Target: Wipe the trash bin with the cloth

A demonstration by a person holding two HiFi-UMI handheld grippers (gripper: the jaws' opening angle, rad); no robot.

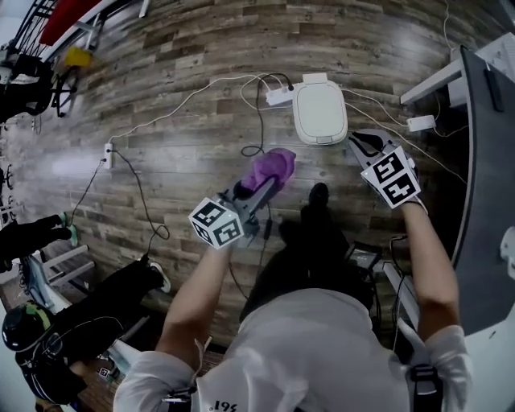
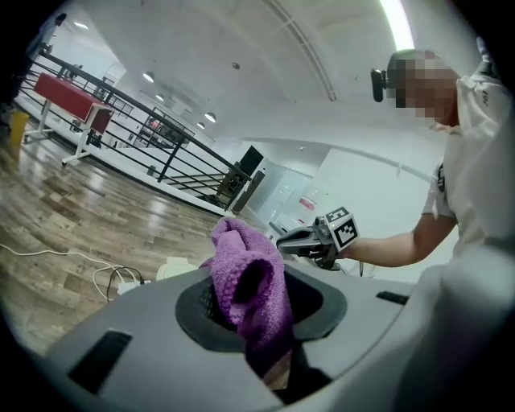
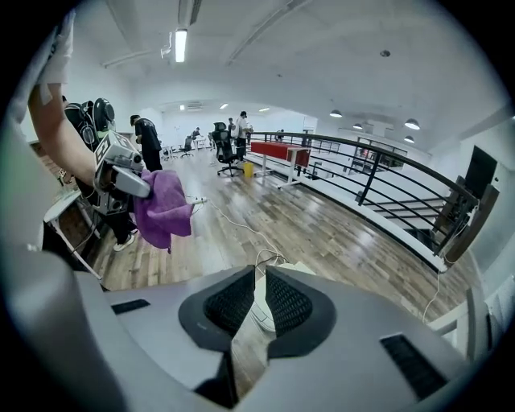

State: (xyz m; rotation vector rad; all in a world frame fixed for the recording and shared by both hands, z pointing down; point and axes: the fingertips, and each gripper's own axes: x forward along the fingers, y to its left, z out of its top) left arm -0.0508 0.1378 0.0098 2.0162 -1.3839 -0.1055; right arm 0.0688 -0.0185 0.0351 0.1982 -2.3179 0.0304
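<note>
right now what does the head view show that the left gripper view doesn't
Only the head view: the whole white bin from above, lid shut, and the left gripper seen from outside. Only the left gripper view: a black railing, ceiling lights, and the cloth pinched between its own jaws. Both: the purple cloth, the right gripper, the cables and the wood floor.
</note>
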